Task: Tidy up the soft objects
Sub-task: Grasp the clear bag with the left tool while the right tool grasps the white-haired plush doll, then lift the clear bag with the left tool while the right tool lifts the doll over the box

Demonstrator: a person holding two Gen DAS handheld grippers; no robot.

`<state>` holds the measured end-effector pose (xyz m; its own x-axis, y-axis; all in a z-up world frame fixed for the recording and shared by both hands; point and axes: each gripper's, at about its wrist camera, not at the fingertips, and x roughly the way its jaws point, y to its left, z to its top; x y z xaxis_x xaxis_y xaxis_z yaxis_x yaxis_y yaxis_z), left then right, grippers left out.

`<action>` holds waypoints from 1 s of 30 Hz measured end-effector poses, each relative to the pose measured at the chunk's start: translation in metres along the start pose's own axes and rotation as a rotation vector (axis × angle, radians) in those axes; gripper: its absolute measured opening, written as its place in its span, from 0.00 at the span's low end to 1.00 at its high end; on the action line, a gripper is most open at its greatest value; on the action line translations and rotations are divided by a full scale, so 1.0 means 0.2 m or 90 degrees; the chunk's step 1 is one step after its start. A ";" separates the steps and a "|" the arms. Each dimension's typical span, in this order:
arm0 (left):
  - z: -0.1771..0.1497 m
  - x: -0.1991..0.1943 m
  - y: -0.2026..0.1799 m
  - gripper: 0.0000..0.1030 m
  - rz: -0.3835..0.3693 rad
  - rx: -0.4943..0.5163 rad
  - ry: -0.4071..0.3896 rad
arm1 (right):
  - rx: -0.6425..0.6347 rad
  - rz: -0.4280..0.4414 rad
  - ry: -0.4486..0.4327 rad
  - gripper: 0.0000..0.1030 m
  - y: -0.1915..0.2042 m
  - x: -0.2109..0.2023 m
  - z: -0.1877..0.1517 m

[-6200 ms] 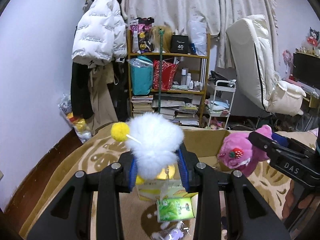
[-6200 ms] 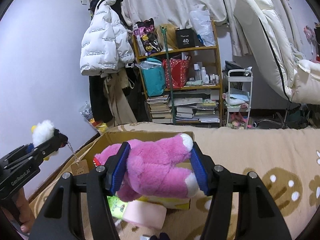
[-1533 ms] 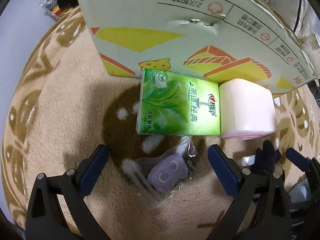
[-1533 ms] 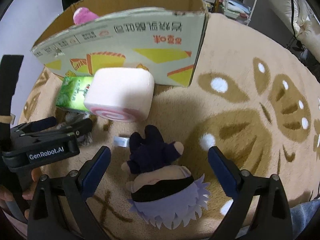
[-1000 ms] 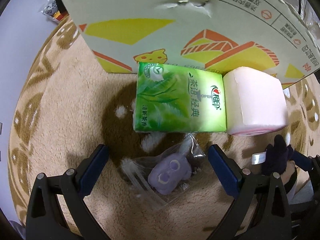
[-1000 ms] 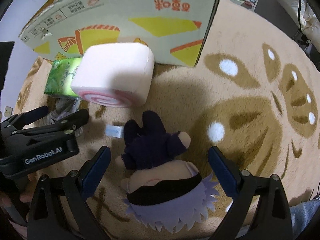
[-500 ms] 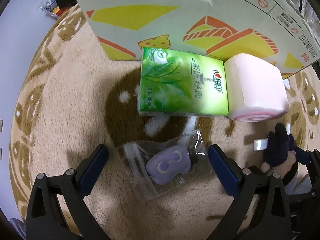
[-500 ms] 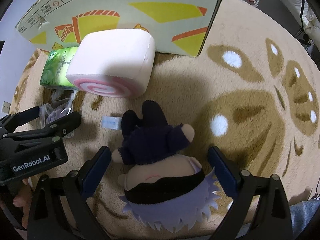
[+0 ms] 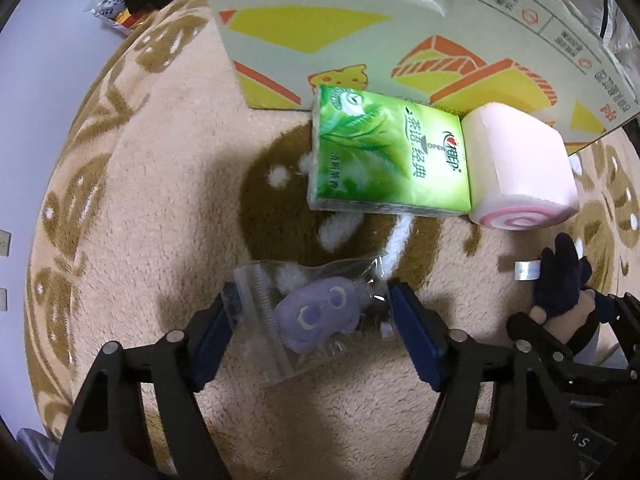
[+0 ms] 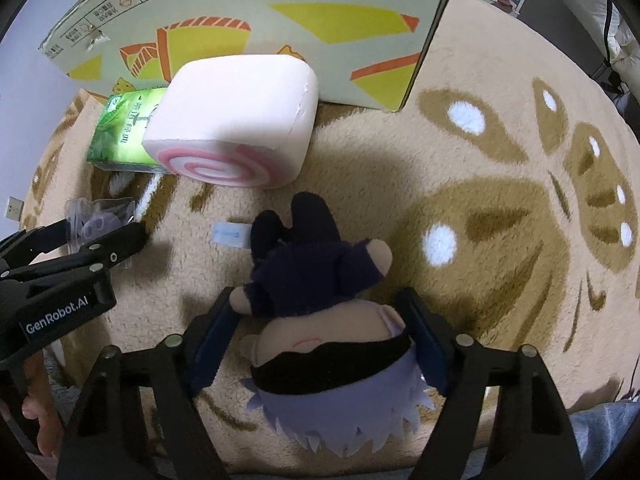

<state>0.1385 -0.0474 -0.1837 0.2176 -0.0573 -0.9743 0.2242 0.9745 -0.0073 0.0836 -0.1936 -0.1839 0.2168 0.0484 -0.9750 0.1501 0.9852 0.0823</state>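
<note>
My left gripper (image 9: pixel 316 330) is open, its blue pads on either side of a small purple plush in a clear plastic bag (image 9: pixel 316 316) lying on the rug. My right gripper (image 10: pixel 318 344) is open around a doll with a dark outfit and pale lilac hair (image 10: pixel 324 312), its pads beside the doll's head. The doll's dark legs also show at the right of the left wrist view (image 9: pixel 560 284). A pink swirl-roll cushion (image 10: pixel 236 132) and a green tissue pack (image 9: pixel 388 160) lie against the cardboard box (image 9: pixel 400 24).
The tall cardboard box (image 10: pixel 256 12) stands just behind the objects. The tan patterned rug (image 10: pixel 500 208) stretches to the right. The left gripper's body (image 10: pixel 60 280) lies at the left of the right wrist view. A white tag (image 10: pixel 230 236) lies beside the doll.
Both grippers have dropped closer to the rug and their jaws have narrowed, the left around the bagged purple plush, the right around the doll. Six seconds ago they held other plush toys.
</note>
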 end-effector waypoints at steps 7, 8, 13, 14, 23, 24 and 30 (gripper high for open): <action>-0.04 -0.08 0.05 0.60 -0.002 0.000 -0.036 | 0.023 0.034 -0.042 0.65 -0.04 -0.07 -0.01; -0.03 -0.09 0.06 0.59 -0.002 -0.003 -0.041 | 0.026 0.038 -0.055 0.62 -0.05 -0.09 -0.01; -0.04 -0.11 0.12 0.51 -0.021 -0.015 -0.047 | 0.023 0.052 -0.073 0.56 0.00 -0.15 0.01; -0.04 -0.11 0.12 0.51 -0.020 -0.014 -0.052 | 0.022 0.054 -0.080 0.55 0.01 -0.16 0.01; -0.10 -0.22 0.11 0.49 -0.011 -0.005 -0.093 | 0.025 0.075 -0.147 0.55 -0.04 -0.32 -0.01; -0.11 -0.24 0.11 0.49 -0.011 -0.008 -0.098 | 0.023 0.076 -0.158 0.55 -0.04 -0.35 -0.01; -0.12 -0.35 0.08 0.49 -0.021 -0.014 -0.143 | 0.025 0.098 -0.235 0.55 -0.09 -0.49 -0.03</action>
<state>0.1050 -0.0230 -0.1214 0.4177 -0.1335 -0.8987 0.2137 0.9758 -0.0456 0.0546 -0.2144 -0.0912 0.5711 0.1261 -0.8111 0.1239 0.9635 0.2371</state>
